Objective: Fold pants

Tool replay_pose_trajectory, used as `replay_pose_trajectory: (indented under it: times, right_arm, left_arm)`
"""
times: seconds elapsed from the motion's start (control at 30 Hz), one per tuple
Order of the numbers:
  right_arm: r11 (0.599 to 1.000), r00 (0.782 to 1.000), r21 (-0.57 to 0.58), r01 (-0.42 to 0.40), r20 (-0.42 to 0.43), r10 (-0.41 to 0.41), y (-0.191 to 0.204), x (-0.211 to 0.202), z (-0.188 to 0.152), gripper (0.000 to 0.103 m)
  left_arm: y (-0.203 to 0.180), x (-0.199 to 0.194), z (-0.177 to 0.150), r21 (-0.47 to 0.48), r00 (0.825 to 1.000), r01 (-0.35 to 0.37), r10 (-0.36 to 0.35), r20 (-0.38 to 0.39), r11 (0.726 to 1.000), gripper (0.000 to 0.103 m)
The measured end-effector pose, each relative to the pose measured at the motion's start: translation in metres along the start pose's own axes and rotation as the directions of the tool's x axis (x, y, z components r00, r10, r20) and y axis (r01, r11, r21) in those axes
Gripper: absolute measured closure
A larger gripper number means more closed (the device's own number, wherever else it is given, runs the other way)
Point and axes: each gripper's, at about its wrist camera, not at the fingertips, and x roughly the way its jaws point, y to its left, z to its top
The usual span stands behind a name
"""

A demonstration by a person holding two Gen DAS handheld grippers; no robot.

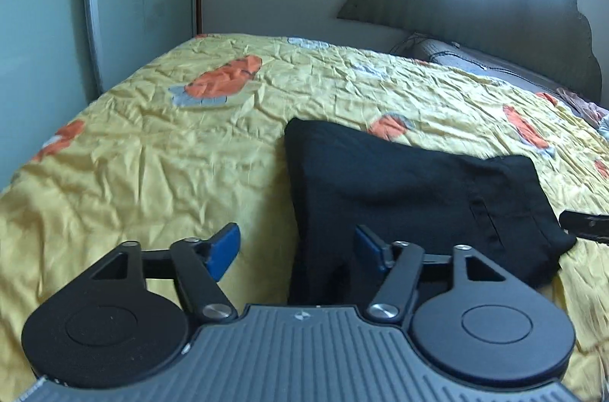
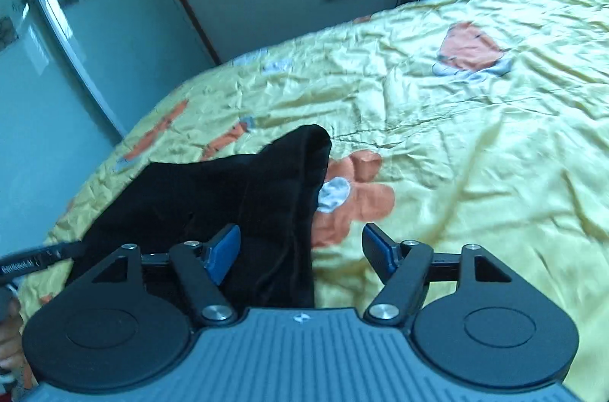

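Black pants [image 1: 399,189] lie folded into a wide flat shape on the yellow quilt [image 1: 152,154]. My left gripper [image 1: 297,248] is open at the near left edge of the pants, and the cloth edge runs between its blue pads [image 1: 224,249] without being pressed. In the right wrist view the pants [image 2: 236,189] end in a raised corner. My right gripper [image 2: 302,249] is open over their near right edge, with cloth by the left pad [image 2: 224,251] only. Each gripper shows at the edge of the other's view: the right gripper [image 1: 586,225], the left gripper [image 2: 34,259].
The quilt [image 2: 475,135] has orange flower prints and covers the whole bed. A padded headboard [image 1: 495,6] and a pillow [image 1: 449,53] stand at the far right. A glass wardrobe door [image 1: 45,40] runs along the bed's left side. A hand [image 2: 7,337] shows low left.
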Motion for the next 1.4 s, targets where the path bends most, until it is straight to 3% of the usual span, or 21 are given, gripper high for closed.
replay_pose_trajectory:
  times: [0.07, 0.17, 0.33, 0.4, 0.53, 1.07, 1.4]
  right_arm:
    - [0.999, 0.999, -0.015, -0.035, 0.025, 0.035, 0.013, -0.015, -0.011, 0.020]
    - [0.995, 0.998, -0.090, -0.045, 0.040, 0.049, 0.041, -0.033, -0.025, 0.017]
    - [0.973, 0.999, -0.229, 0.001, 0.035, 0.007, 0.092, -0.048, -0.047, 0.010]
    - [0.971, 0.999, -0.239, 0.016, 0.041, -0.007, 0.107, -0.054, -0.055, 0.005]
    - [0.967, 0.997, -0.248, 0.057, 0.063, -0.043, 0.125, -0.059, -0.068, 0.004]
    - [0.949, 0.993, -0.294, 0.116, 0.009, -0.119, 0.130, -0.044, -0.092, 0.004]
    - [0.941, 0.987, -0.302, 0.154, 0.012, -0.158, 0.130, -0.041, -0.101, 0.004]
  left_arm:
    - [-0.004, -0.008, -0.010, 0.011, 1.000, 0.012, -0.012, -0.014, 1.000, 0.031]
    - [-0.010, -0.018, -0.024, 0.018, 0.999, 0.021, -0.020, -0.036, 1.000, 0.029]
    - [-0.020, -0.028, -0.041, 0.019, 0.997, 0.039, -0.037, -0.067, 0.999, 0.027]
    - [-0.024, -0.030, -0.046, 0.022, 0.996, 0.041, -0.039, -0.082, 0.999, 0.027]
    - [-0.029, -0.030, -0.052, 0.032, 0.995, 0.037, -0.034, -0.098, 0.999, 0.027]
    - [-0.030, -0.026, -0.059, 0.014, 0.991, 0.016, -0.014, -0.131, 1.000, 0.027]
    - [-0.029, -0.026, -0.063, 0.036, 0.994, -0.004, 0.008, -0.106, 0.999, 0.027]
